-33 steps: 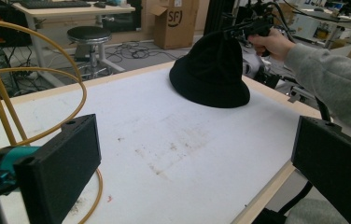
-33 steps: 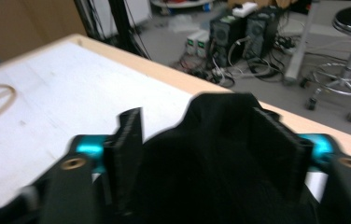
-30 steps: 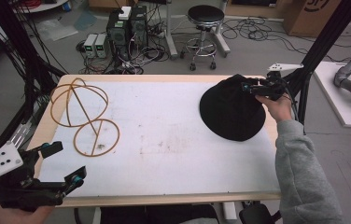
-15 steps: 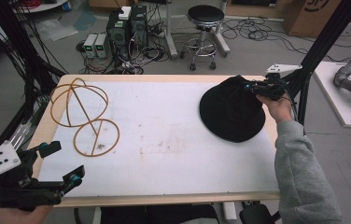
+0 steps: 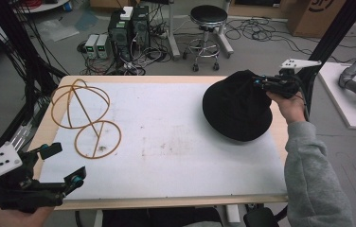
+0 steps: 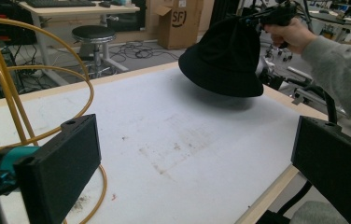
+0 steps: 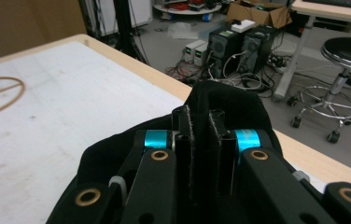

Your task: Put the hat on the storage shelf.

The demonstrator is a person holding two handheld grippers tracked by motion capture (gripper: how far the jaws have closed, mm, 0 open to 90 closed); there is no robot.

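Centrally, a stained white tabletop (image 5: 176, 142) w/ wood edging is shown. Black hat (image 5: 235, 111) is pinched by right gripper (image 5: 261, 84), lifted; left gripper (image 5: 60, 165) is spread, empty, wire stand (image 5: 84, 118) just ahead. Stool (image 5: 208, 19), PCs (image 5: 129, 28) lie beyond.

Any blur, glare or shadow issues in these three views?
High view: even light, sharp, no glare. Left gripper view: own jaws soft up close, black hat casts a faint shadow on the white table. Right gripper view: jaws fairly sharp, background stool soft.
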